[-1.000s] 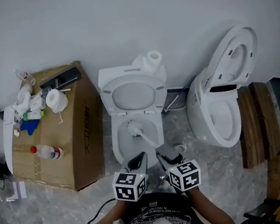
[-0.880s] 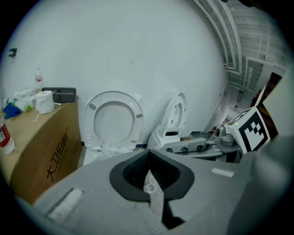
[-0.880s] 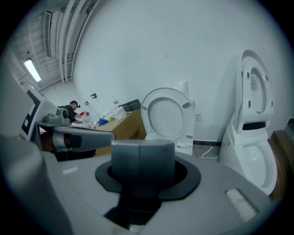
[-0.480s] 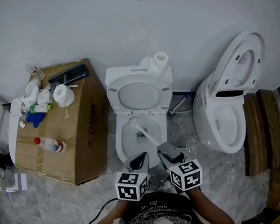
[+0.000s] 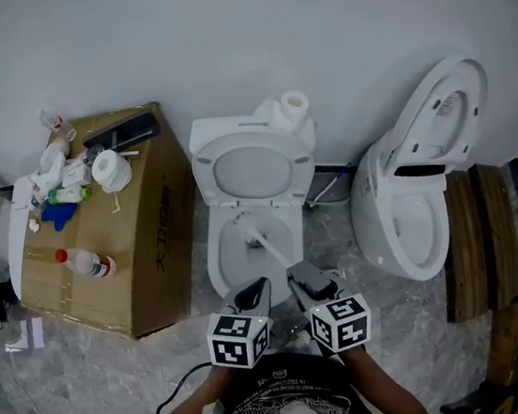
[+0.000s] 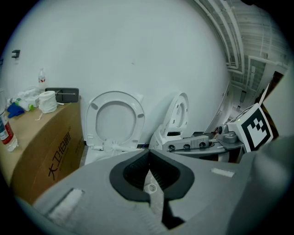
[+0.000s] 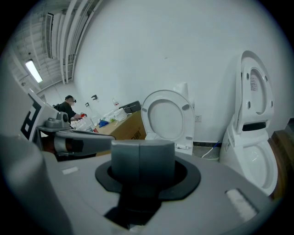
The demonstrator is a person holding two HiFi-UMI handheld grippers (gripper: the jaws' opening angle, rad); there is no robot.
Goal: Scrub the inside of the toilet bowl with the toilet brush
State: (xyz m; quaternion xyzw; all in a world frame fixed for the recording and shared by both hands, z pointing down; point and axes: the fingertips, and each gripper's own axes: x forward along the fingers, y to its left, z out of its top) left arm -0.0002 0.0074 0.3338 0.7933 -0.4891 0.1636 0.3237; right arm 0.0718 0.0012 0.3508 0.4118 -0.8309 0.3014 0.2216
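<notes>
Left gripper: jaws pressed together, nothing between them. Just right of it, the right gripper has its jaws clamped on the toilet brush, whose thin white handle slants ahead. The bristle head lies inside the toilet bowl, white on white and hard to make out.

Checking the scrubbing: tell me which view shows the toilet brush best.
Head view: the toilet brush shows from above inside the bowl, handle running to the right gripper. The left gripper view catches only its bristly head at the rim; the right gripper view's own jaws hide it.
</notes>
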